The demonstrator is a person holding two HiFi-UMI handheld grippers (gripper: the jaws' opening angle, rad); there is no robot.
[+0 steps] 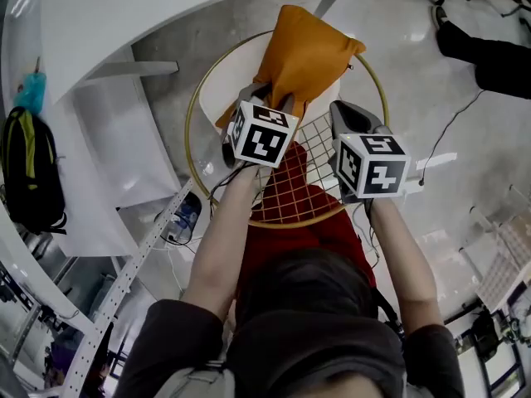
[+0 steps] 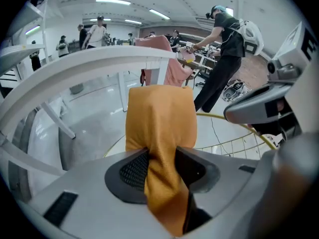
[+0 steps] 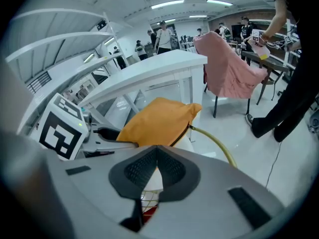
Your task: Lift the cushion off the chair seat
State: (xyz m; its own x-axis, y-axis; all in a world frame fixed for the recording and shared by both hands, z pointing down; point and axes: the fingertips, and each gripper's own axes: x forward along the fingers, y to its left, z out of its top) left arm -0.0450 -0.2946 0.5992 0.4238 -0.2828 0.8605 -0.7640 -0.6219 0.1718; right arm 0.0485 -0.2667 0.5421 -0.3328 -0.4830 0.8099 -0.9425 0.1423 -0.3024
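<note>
Over the chair (image 1: 286, 206), the left gripper (image 2: 162, 156) held a fold of the orange cushion (image 2: 159, 116) tightly; the right gripper (image 3: 157, 156), also over the chair, was closed and empty.

We see the cushion (image 1: 303, 56) covered in mustard cloth, soft and finely woven, with a faint sheen along its creases. The chair (image 3: 215, 143) has a smooth, shiny golden metal rim and a thin wire grid. The left gripper (image 2: 160, 156) and the right gripper (image 3: 157, 151) have matt grey plastic shells and black pads (image 2: 133, 171) with a rough, dimpled surface. The floor (image 1: 415, 56) is glossy grey. The desk (image 1: 124, 23) is smooth white.
</note>
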